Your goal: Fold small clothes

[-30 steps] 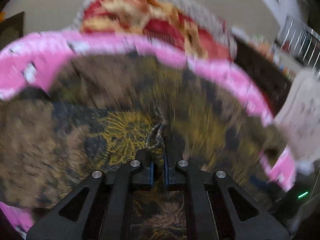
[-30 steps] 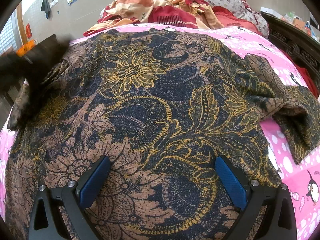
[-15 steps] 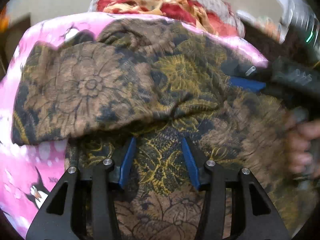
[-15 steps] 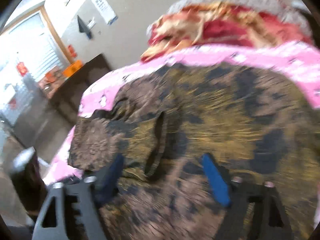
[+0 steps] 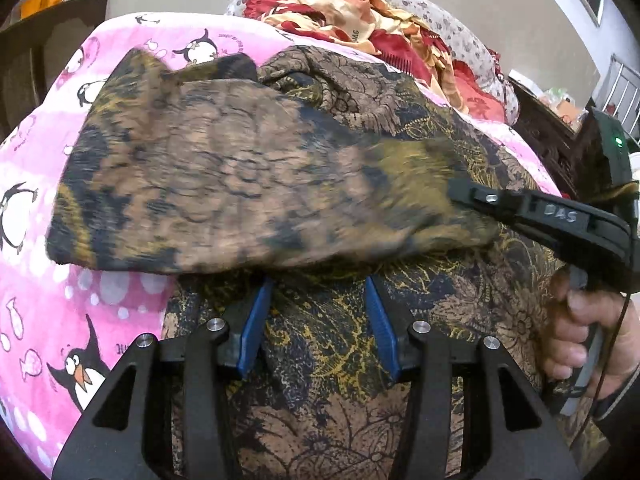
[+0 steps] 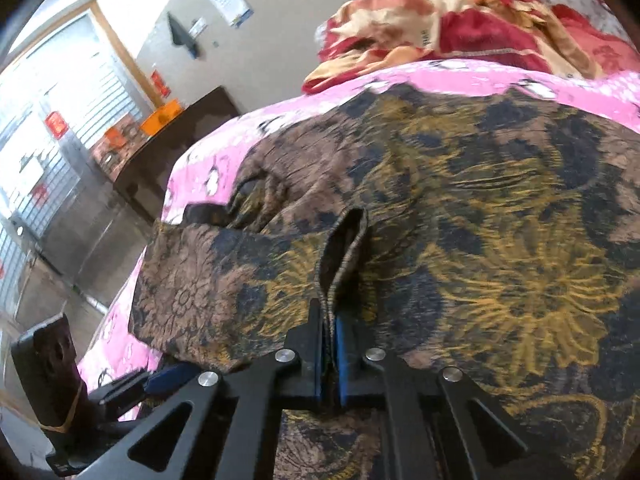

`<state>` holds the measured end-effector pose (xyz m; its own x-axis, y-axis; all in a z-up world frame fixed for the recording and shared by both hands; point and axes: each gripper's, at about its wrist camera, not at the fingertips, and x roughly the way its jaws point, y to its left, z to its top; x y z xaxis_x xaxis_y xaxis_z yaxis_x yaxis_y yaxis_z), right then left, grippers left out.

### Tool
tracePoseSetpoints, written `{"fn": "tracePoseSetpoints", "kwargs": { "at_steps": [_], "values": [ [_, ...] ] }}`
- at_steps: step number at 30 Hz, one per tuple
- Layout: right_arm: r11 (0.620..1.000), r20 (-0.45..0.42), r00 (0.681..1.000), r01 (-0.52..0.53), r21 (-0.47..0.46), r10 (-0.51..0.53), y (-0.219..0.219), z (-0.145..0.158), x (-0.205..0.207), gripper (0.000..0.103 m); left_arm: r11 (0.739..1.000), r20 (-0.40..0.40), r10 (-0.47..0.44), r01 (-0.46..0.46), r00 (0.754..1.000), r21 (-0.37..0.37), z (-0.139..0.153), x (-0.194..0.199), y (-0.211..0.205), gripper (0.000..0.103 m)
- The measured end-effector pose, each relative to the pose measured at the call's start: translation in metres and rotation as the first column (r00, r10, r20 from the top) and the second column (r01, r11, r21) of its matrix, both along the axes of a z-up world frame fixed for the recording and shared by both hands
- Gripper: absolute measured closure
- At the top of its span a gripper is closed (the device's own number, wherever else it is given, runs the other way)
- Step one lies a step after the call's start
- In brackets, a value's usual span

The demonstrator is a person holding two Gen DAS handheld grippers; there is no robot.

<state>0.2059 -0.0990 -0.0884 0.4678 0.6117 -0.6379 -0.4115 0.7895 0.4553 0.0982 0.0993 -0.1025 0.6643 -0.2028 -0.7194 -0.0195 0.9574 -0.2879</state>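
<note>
**Right gripper pinches sleeve edge of floral garment; left gripper stands parted over the cloth**

A brown, navy and gold floral garment (image 5: 328, 344) lies spread across a pink penguin-print bedsheet (image 5: 48, 288), directly beneath and ahead of both grippers. In the right wrist view, the right gripper (image 6: 329, 356) has its blue-padded fingers pressed together on a raised fold of the garment's hem, a narrow loop of fabric standing up just beyond the fingertips. The sleeve (image 6: 208, 276) hangs to the left of that grip, blurred and lifted off the rest of the cloth.

In the left wrist view, the left gripper (image 5: 318, 316) holds its fingers (image 5: 252, 332) moderately apart with nothing between them, poised low over the garment's body. The same sleeve (image 5: 224, 184) drapes across the view just ahead of its fingertips, its far end reaching over the pink sheet to the left. The right gripper's black body (image 5: 560, 220) enters from the right, level with the sleeve's end, held by the person's right hand (image 5: 580, 336).

Beyond the garment, ahead of both grippers, a heap of red and cream bedding (image 6: 460, 28) sits against a grey-flowered pillow (image 5: 452, 28). A dark wooden cabinet (image 6: 176, 148) stands off to the left of the bed.
</note>
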Motion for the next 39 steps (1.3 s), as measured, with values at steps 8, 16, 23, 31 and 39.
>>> {"fn": "tracePoseSetpoints", "kwargs": {
  "at_steps": [8, 16, 23, 31, 39],
  "values": [
    [0.982, -0.027, 0.982, 0.188, 0.01, -0.188, -0.105, 0.012, -0.015, 0.099, 1.0, 0.0, -0.001, 0.001, 1.0, 0.007, 0.001, -0.002, 0.001, 0.056],
    [0.953, -0.03, 0.956, 0.288, -0.088, -0.292, -0.178, 0.019, -0.029, 0.099, 1.0, 0.0, -0.002, 0.002, 1.0, 0.009, 0.001, -0.003, 0.002, 0.056],
    [0.928, -0.049, 0.936, 0.338, -0.157, -0.349, -0.199, 0.01, -0.033, 0.099, 1.0, 0.0, -0.001, 0.001, 1.0, 0.007, 0.001, -0.003, 0.003, 0.056],
    [0.898, -0.06, 0.912, 0.386, -0.21, -0.406, -0.213, 0.001, -0.035, 0.099, 1.0, 0.003, 0.002, -0.002, 1.0, 0.005, 0.002, -0.004, 0.004, 0.056],
    [0.907, -0.008, 0.925, 0.37, -0.2, -0.379, -0.219, 0.022, -0.049, 0.092, 0.996, 0.115, 0.055, -0.062, 0.992, 0.059, 0.05, -0.015, 0.006, 0.053]
  ]
}}
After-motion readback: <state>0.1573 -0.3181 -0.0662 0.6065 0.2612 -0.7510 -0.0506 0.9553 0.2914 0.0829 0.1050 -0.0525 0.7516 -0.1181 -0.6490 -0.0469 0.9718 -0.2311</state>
